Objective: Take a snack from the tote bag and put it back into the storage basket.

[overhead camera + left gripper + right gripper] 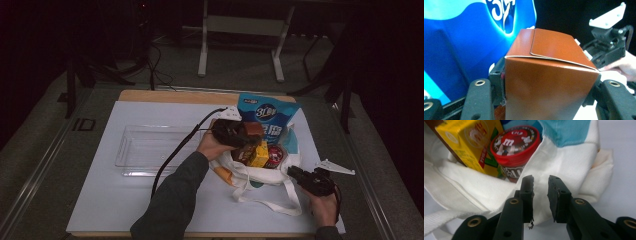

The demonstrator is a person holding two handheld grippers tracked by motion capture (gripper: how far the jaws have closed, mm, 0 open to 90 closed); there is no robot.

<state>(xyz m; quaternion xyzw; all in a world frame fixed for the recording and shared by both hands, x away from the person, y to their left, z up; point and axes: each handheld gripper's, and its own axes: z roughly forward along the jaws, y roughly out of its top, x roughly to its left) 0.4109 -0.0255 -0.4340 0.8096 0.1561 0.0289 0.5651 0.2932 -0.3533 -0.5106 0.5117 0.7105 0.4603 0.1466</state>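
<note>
Left gripper (245, 134) clamps a brown box (549, 75) between its jaws, the pads pressing both side walls, above the mouth of a white bag (260, 175). Just behind the box stands a blue pouch (474, 37). Right gripper (540, 185) rests at the bag's rim with its jaws parted by a narrow gap and nothing between them. Ahead of these jaws, inside the bag, a yellow carton (471, 142) stands touching a red-lidded jar (515, 141). Left of the left gripper lies a clear tray (145, 150).

The left tongs (244, 134) grip a brown box (253, 130) above the white tote bag (252, 176).
</note>
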